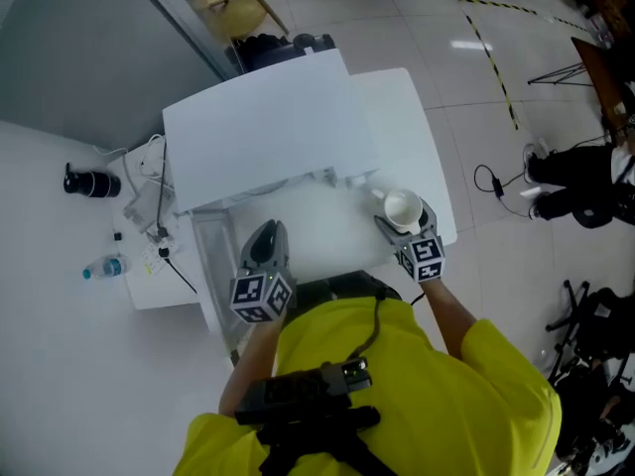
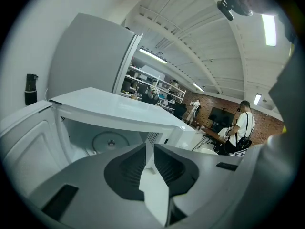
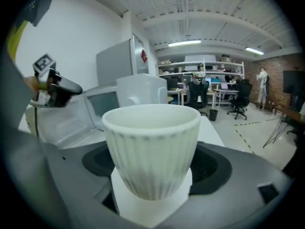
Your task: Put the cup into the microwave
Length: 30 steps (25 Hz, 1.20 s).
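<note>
**Cup in hand, door open: carry it level into the cavity**

On the left, our left gripper (image 1: 266,234) hangs in front of the microwave (image 1: 263,132). Its jaws are drawn together to a thin slit with nothing between them. Just to its left the door (image 2: 28,142) stands swung wide, and through the opening we see the turntable (image 2: 110,141) bare and waiting.

On the right, our right gripper (image 1: 404,216) has its jaws spread wide and clamped on the ribbed wall of the cup (image 1: 402,207). The cup is upright with its mouth up, near the front right corner of the microwave and over the table (image 1: 417,137).

We judge the step in hand to be the carry into the cavity. To do it well, we need to:

- bring the cup leftward past the right edge of the opening before pushing forward;
- keep the cup level and low enough to clear the top of the opening;
- keep the grip steady, since ribs on a tapered wall may let it slip;
- hold the left gripper clear of the opening, ready at the door;
- set the cup near the turntable's centre before letting go.
</note>
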Tool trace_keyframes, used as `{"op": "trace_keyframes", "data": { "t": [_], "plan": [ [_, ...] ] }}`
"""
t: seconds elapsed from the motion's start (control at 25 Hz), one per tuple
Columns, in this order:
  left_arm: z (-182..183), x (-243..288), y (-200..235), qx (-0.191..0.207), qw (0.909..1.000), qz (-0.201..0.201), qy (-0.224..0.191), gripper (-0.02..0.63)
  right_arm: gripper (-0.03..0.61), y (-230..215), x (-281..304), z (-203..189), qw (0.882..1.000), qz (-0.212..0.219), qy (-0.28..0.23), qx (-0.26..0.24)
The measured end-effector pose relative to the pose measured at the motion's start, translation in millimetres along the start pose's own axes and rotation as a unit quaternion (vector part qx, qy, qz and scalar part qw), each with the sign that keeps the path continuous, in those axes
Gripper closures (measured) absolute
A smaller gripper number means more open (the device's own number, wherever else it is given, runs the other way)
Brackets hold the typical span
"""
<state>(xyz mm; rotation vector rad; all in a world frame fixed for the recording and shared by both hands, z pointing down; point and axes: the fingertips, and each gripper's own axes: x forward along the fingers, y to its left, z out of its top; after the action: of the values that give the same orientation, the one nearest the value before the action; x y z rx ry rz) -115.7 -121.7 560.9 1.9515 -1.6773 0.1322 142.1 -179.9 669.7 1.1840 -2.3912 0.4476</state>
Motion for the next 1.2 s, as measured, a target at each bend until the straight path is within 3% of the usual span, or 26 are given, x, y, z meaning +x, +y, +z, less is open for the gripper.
{"op": "trace_keyframes", "data": {
  "t": [0.2,0.44,0.6,0.84,1.2],
  "plan": [
    [1.3,-13.6,18.3,-0.011,0.9996,0.021,-0.013,0.58,0.115,95.9,-12.9,15.1,0.994,0.107,0.01,0.0],
    [-2.7,-34.2,53.6,-0.021,0.9967,0.074,-0.028,0.58,0.116,191.6,67.0,47.2,0.976,0.211,-0.011,-0.054],
    [-11.9,-42.9,82.0,-0.042,0.9938,0.099,-0.028,0.58,0.117,224.2,138.8,57.7,0.976,0.201,-0.029,-0.073],
    [-15.9,-40.6,102.2,-0.06,0.9923,0.105,-0.028,0.58,0.117,220.4,220.6,80.7,0.983,0.159,-0.049,-0.081],
    [-17.7,-37.3,111.6,-0.071,0.9915,0.107,-0.022,0.58,0.115,215.3,252.9,75.3,0.986,0.129,-0.052,-0.096]
  ]
}}
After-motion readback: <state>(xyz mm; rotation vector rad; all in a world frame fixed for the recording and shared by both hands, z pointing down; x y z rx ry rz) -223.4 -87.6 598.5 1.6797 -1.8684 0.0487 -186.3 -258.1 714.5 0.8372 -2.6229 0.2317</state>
